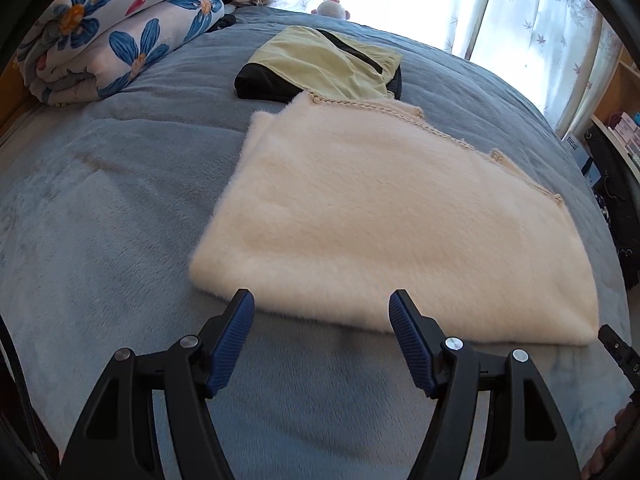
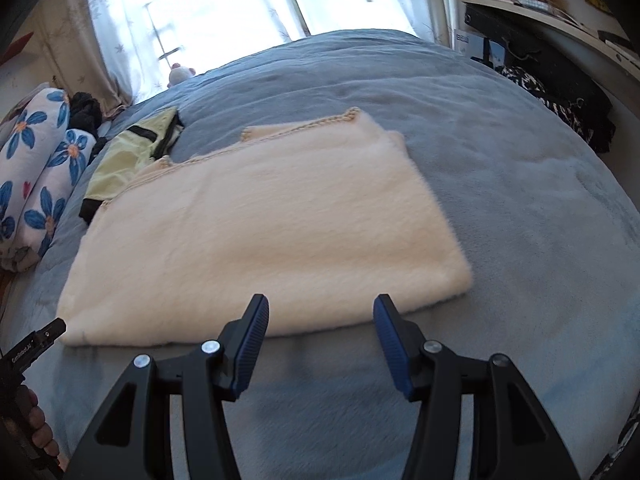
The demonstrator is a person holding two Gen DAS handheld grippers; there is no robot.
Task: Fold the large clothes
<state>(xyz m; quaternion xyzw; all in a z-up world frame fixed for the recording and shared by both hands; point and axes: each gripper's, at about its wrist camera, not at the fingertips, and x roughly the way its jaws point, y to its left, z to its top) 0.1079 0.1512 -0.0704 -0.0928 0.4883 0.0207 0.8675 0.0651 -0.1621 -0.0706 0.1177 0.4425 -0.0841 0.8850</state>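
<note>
A fluffy cream garment (image 1: 380,216) (image 2: 260,232) lies folded flat into a rectangle on the blue-grey bedspread (image 1: 100,200) (image 2: 520,200), its crocheted trim along the far edge. My left gripper (image 1: 322,304) hovers open just above the garment's near edge toward its left corner, nothing between its blue pads. My right gripper (image 2: 320,308) also stands open over the near edge toward the right corner, holding nothing. Each gripper's tip and the hand holding it show at the edge of the other's view.
A folded yellow-green and black garment (image 1: 324,64) (image 2: 132,152) lies just beyond the cream one. A rolled floral quilt (image 1: 112,36) (image 2: 36,184) sits at the bed's far left. Curtained window (image 2: 200,8) behind; shelves and dark items (image 2: 560,92) to the right.
</note>
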